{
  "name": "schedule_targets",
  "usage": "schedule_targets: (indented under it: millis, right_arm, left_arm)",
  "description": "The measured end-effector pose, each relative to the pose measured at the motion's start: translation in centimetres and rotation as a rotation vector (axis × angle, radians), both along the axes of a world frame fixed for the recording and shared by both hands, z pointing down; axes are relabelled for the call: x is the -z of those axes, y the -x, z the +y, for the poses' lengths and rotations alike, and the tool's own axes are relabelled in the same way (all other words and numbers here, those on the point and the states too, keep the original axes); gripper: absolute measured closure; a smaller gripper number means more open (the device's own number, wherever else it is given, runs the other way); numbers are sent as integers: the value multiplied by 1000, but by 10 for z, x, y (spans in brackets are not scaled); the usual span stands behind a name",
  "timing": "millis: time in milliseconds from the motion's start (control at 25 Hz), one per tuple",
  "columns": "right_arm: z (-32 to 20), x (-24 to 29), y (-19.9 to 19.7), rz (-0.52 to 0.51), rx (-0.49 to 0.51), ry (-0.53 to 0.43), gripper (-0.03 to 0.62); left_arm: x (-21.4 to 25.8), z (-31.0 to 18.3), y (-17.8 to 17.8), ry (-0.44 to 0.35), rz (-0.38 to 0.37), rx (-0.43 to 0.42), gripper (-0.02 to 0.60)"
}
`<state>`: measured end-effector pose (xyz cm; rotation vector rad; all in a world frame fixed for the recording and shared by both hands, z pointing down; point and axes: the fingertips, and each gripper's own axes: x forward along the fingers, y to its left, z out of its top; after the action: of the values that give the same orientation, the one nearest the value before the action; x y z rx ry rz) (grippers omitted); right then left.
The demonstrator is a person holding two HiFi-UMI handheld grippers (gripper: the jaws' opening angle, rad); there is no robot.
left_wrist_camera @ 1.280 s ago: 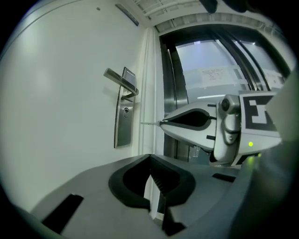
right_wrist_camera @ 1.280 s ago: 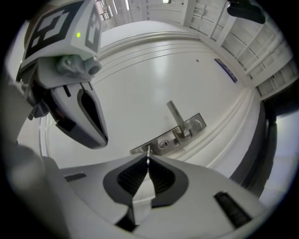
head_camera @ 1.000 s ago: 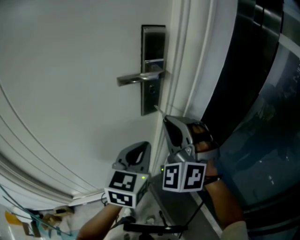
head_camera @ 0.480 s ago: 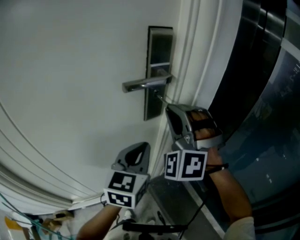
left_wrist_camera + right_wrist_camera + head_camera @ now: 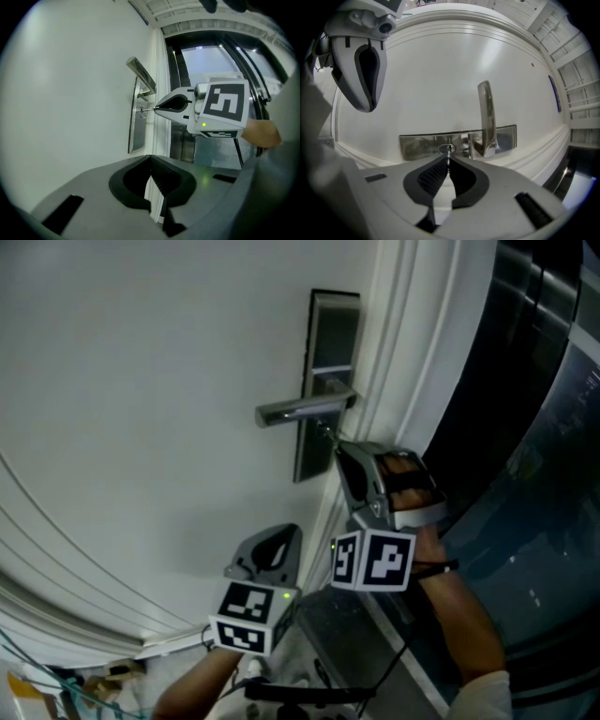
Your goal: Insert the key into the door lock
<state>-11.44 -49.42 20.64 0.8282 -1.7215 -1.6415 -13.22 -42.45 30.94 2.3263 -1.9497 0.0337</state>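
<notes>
Right up at the white door (image 5: 141, 381) now. Right hand-held gripper (image 5: 336, 442) raised to the steel lock plate (image 5: 333, 334), just under the lever handle (image 5: 300, 411), with a hand (image 5: 412, 486) wrapped round its grip. Jaws squeezed together on a thin metal key (image 5: 449, 153), blade poking straight out past the tips. Tip of that key sitting right at the small oval keyhole (image 5: 443, 149) in the plate. Touching it, by the look of the right gripper view; how deep it goes, impossible to tell. Same story side-on from the left gripper view: key level, bridging the short gap between gripper nose and plate. Handle lying level and untouched, free end pointing away from the door frame (image 5: 394, 352), just above the key.

Down low, the left hand-held gripper (image 5: 286, 532), well apart from the lock, nose aimed up toward the plate. Jaws closed tip to tip, nothing at all between them. Parked below and to the left of the right one, near it but not touching, and clear of the door face too.
</notes>
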Motion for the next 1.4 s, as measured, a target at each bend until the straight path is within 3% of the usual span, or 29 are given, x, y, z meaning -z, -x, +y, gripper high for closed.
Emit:
schedule_targets:
  millis: [680,1160,1400]
  right_arm:
    - [-18,2,21,67,-18,-48,571]
    - [-21,0,24,44,-11,-63,568]
    - [-17,-3,21,9,-4,-20,516]
  left_arm:
    - [-4,3,11,5,4,19,572]
    - [-6,7,8,6,3,21,572]
    - [-4,11,10,2,8,48,573]
